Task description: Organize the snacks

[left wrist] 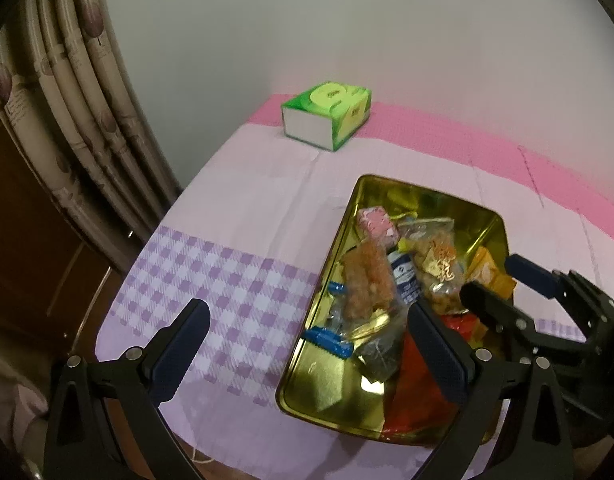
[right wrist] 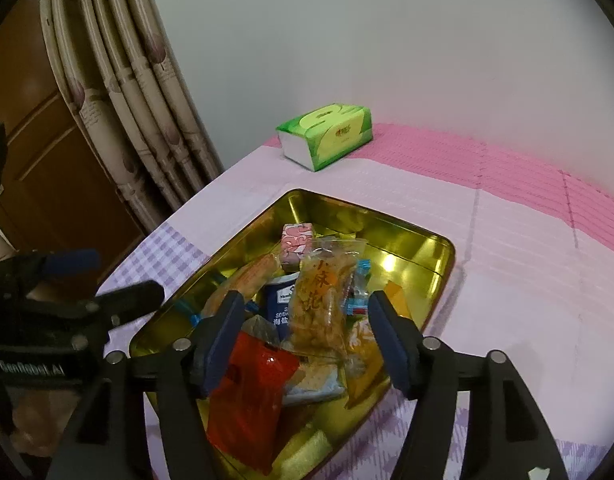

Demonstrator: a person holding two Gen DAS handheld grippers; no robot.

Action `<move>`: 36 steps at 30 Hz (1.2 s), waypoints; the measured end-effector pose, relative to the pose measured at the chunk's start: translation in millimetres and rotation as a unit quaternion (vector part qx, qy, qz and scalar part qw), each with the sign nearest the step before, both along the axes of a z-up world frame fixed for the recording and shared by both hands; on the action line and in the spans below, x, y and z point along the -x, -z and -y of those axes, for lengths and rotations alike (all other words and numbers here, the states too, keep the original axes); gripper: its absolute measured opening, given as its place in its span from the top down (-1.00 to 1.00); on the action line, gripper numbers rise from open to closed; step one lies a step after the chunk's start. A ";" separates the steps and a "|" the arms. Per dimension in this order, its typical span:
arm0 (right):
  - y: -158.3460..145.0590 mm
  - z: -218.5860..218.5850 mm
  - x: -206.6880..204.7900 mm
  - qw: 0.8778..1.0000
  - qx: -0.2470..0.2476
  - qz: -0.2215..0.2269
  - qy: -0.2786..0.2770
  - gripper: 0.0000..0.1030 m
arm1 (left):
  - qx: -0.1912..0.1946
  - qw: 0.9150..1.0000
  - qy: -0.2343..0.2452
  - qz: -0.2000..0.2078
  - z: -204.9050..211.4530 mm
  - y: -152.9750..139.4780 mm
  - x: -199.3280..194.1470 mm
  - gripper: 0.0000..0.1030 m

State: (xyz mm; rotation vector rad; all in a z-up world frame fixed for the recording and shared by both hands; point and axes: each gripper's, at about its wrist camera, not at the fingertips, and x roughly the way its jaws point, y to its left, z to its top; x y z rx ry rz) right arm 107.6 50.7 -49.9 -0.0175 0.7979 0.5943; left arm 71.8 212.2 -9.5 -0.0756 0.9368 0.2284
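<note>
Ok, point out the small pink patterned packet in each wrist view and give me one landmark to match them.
Left wrist view: the small pink patterned packet lies at the far end of the gold metal tin, centre-right of frame.
Right wrist view: the same packet lies at the tin's far end, just left of centre.
Shared landmark: the green tissue box on the pink cloth beyond.

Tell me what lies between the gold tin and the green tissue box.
Nothing: between the gold tin and the green tissue box only bare pale pink tablecloth shows, in both wrist views.
</note>
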 end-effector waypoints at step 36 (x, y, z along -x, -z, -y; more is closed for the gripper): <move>-91.9 42.8 119.5 0.980 0.020 0.189 0.061 -0.93 | -0.062 0.972 -0.024 0.225 23.2 -120.7 104.4 -0.99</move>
